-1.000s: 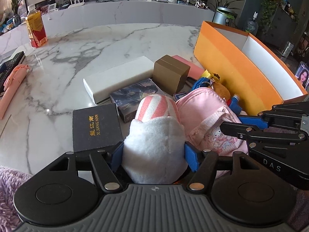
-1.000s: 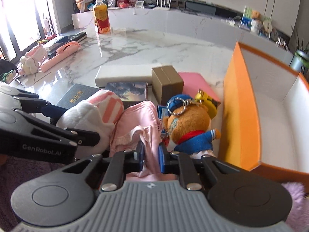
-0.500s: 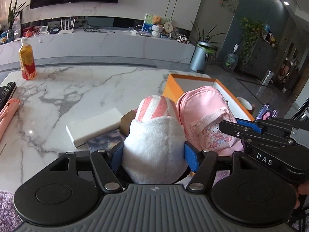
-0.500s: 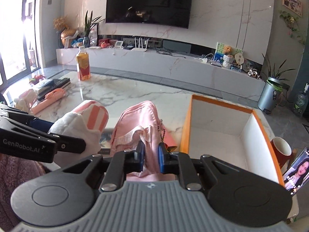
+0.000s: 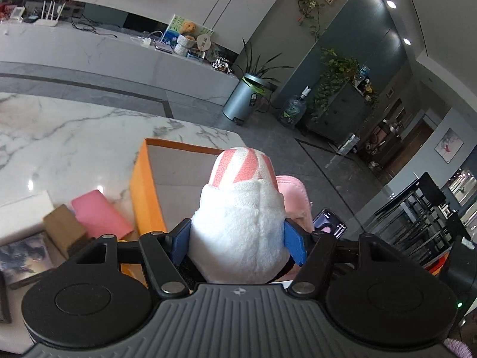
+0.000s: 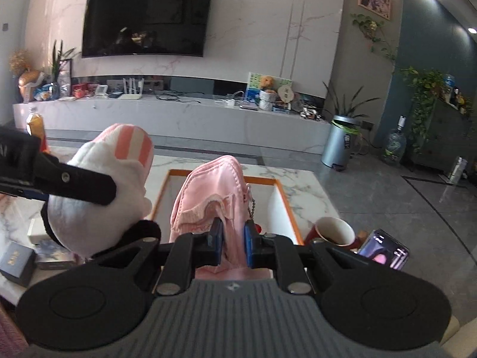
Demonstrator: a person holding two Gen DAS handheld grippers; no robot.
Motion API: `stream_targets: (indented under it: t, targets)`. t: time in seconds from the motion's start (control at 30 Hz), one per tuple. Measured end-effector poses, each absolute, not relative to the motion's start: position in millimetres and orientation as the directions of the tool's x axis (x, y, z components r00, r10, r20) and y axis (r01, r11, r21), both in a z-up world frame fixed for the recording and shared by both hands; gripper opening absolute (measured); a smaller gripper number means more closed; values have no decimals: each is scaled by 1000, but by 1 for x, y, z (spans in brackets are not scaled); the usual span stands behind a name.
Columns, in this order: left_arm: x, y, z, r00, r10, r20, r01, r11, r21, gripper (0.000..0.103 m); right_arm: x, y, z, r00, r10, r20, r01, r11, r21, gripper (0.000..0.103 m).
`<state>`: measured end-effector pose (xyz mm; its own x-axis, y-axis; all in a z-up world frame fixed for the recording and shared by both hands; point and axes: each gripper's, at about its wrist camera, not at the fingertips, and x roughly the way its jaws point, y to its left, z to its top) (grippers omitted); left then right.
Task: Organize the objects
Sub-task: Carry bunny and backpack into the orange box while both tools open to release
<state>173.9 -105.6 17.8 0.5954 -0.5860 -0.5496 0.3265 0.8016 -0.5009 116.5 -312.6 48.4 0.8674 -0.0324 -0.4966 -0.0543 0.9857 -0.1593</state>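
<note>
Orange-walled box (image 6: 290, 208) sits empty; nothing is stowed yet. Left gripper (image 5: 238, 240), jaws wide, clamps the white plush toy (image 5: 238, 223); right gripper (image 6: 233, 244), nearly closed, pinches the pink mini backpack (image 6: 214, 191), both above it.

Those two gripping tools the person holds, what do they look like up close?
Each gripper, left and right, is matte black plastic: a ribbed grey body, two round discs, jointed link arms with silver rivets, and blue pads on the fingers. White lettering marks the left one's side. A fuzzy purple sleeve shows at the frame corner.
</note>
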Motion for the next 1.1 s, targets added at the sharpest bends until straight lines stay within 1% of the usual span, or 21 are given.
stream_targets:
  t: [0.17, 0.3, 0.5, 0.6, 0.7, 0.83, 0.93, 0.97, 1.1]
  targets:
    - [197, -134, -9, 572, -523, -632, 289, 850, -441, 76, 142, -326, 21, 824, -37, -566, -67, 984, -163, 15]
    - [198, -145, -24, 559, -443, -701, 267, 896, -354, 76, 155, -332, 1, 785, -28, -618, -99, 980, -170, 15]
    - [181, -168, -18, 578, -382, -721, 341, 916, -212, 76, 168, -340, -19, 724, 25, -689, -134, 985, -105, 15]
    - [177, -177, -16, 576, -359, -734, 359, 918, -167, 76, 172, -340, -25, 694, 67, -717, -149, 987, -53, 15]
    - [179, -179, -15, 549, -371, -749, 341, 918, -205, 76, 174, -342, -31, 672, 86, -735, -155, 988, -26, 15]
    - [187, -181, -22, 521, -373, -767, 302, 922, -243, 75, 180, -349, -30, 665, 74, -743, -158, 986, -44, 15]
    - [189, -182, -25, 490, -398, -776, 282, 914, -291, 75, 185, -358, -29, 639, 103, -762, -174, 985, -13, 15]
    - [190, -183, -26, 481, -395, -782, 281, 915, -289, 75, 186, -359, -29, 627, 115, -770, -182, 983, -2, 15]
    - [192, -195, -31, 465, -330, -821, 298, 932, -206, 75, 194, -364, -33, 569, 159, -807, -216, 976, 39, 15]
